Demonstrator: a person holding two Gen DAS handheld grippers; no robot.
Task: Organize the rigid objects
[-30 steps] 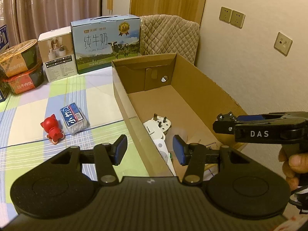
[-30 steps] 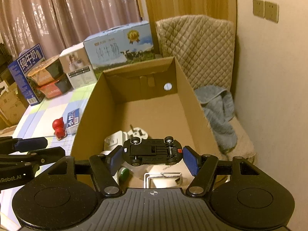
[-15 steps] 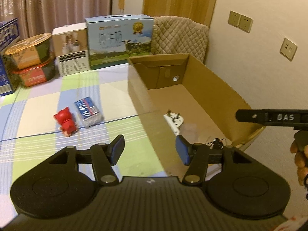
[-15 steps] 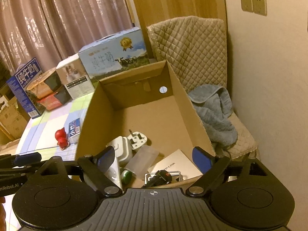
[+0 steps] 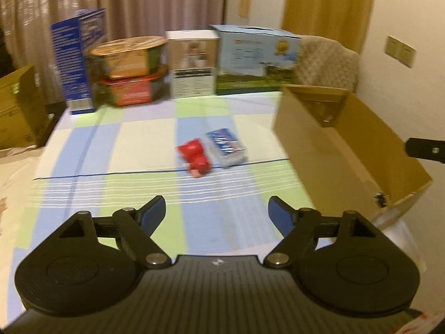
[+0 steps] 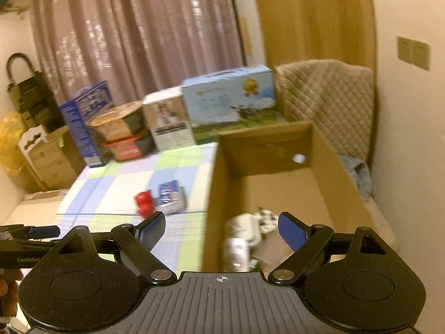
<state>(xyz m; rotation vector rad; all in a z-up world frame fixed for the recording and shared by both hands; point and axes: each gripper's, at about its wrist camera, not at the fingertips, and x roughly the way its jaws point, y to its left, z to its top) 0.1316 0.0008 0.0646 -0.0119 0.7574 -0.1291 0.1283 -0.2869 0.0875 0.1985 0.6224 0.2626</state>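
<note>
With both jaws empty, left gripper (image 5: 217, 208) opening and right gripper (image 6: 221, 226) wide, I judge a pickup pending. Next, I align on the red toy (image 5: 196, 157), left of the cardboard box (image 5: 347, 150).

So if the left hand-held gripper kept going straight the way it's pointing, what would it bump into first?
Probably the checked tablecloth. The left hand-held gripper is opening with nothing between its jaws and tilts down at bare cloth. The red toy and the blue packet lie farther on, though depth is hard to judge.
</note>
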